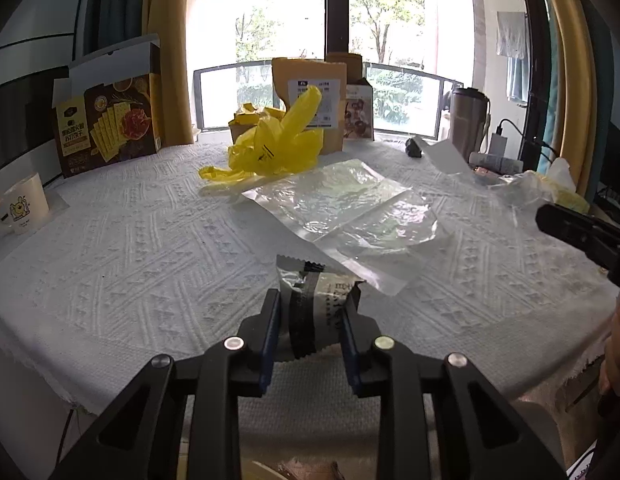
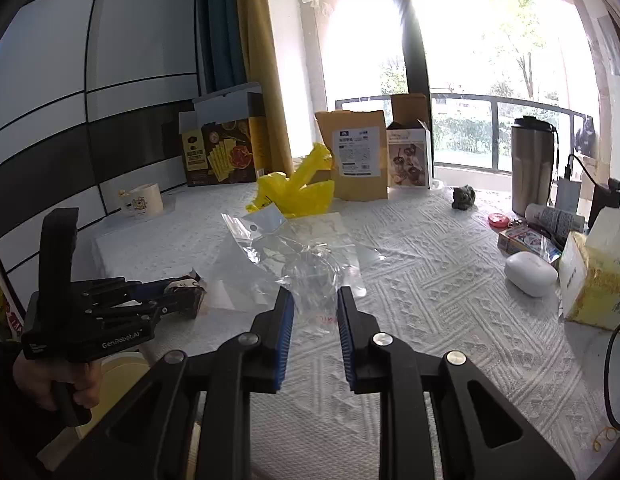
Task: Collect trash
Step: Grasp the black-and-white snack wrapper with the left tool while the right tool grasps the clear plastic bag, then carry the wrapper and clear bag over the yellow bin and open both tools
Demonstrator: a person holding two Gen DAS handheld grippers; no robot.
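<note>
Clamping a small silver-and-black snack wrapper (image 1: pixel 317 304) between its blue pads, the left gripper (image 1: pixel 310 312) holds it just above the near edge of the white textured tablecloth (image 1: pixel 130 248); the wrapper's printing is too small to read. At 9 o'clock in the left wrist view a white mug (image 1: pixel 24 208) with a cartoon print is partly cut off by the frame. At 10 o'clock an opened cracker box (image 1: pixel 106 120) stands upright, its Chinese lettering not legible and its contents hidden. At 12 o'clock a crumpled yellow plastic bag (image 1: pixel 278 140) lies in front of a kraft paper pouch (image 1: pixel 310 100) bearing a white label, whose text cannot be made out. A flat clear plastic sleeve (image 1: pixel 341 208) lies just beyond the held wrapper. In the right wrist view the right gripper (image 2: pixel 313 320) has its jaws parted around a crinkled clear plastic bag (image 2: pixel 294 256), though contact with the pads cannot be judged. At 2 o'clock stands a lidded steel tumbler (image 2: pixel 531 164); at 3 o'clock a yellow tissue pack (image 2: pixel 597 280) is cut off by the frame. "GenRobot.AI" is printed on the left gripper's body.
</note>
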